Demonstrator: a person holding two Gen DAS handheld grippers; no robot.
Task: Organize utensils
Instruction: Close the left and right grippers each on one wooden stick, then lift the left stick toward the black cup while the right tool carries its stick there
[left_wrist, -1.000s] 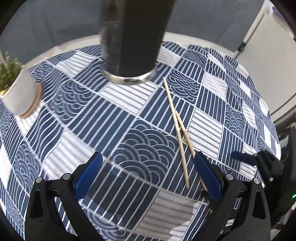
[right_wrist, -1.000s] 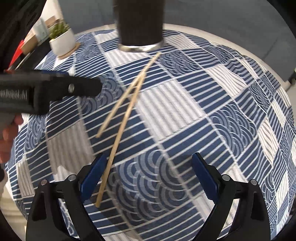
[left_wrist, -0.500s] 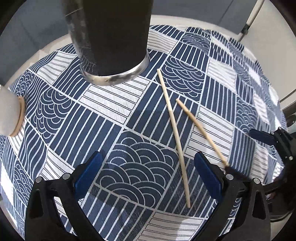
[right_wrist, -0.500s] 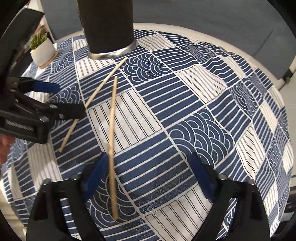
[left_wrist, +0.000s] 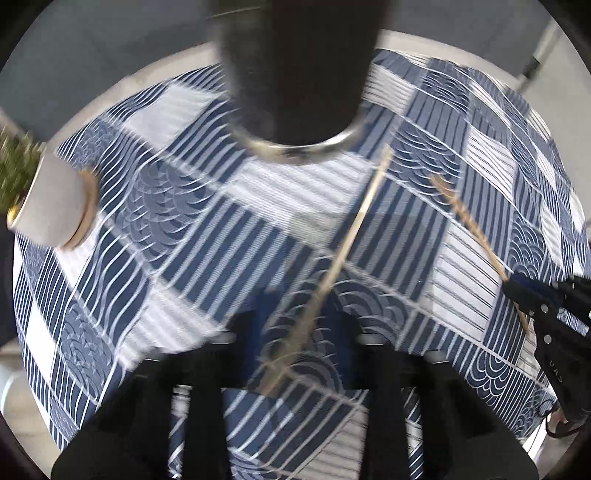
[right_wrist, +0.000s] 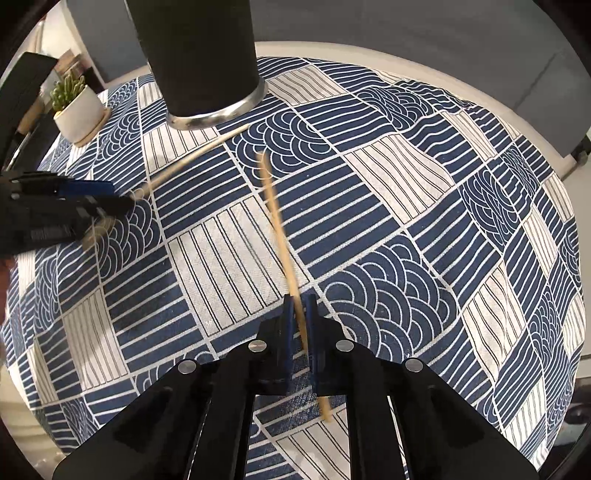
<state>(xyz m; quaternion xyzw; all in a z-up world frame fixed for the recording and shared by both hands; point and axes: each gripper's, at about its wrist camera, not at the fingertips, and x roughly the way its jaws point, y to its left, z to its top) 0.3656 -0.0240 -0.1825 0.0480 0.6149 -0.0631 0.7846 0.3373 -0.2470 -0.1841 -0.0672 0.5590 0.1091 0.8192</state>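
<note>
Two chopsticks (right_wrist: 280, 236) (right_wrist: 184, 162), one dark cup (right_wrist: 199, 59), one potted plant (right_wrist: 75, 107), one patterned tablecloth (right_wrist: 406, 184)

Right gripper (right_wrist: 299, 314): glossy black frame; blue pads; round silver screws; left gripper (left_wrist: 295, 317): black, blue pads, blurred.

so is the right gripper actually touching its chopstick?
Touching. The right wrist view shows the right gripper shut on the chopstick, its blue pads pressed against both sides of the stick.
</note>
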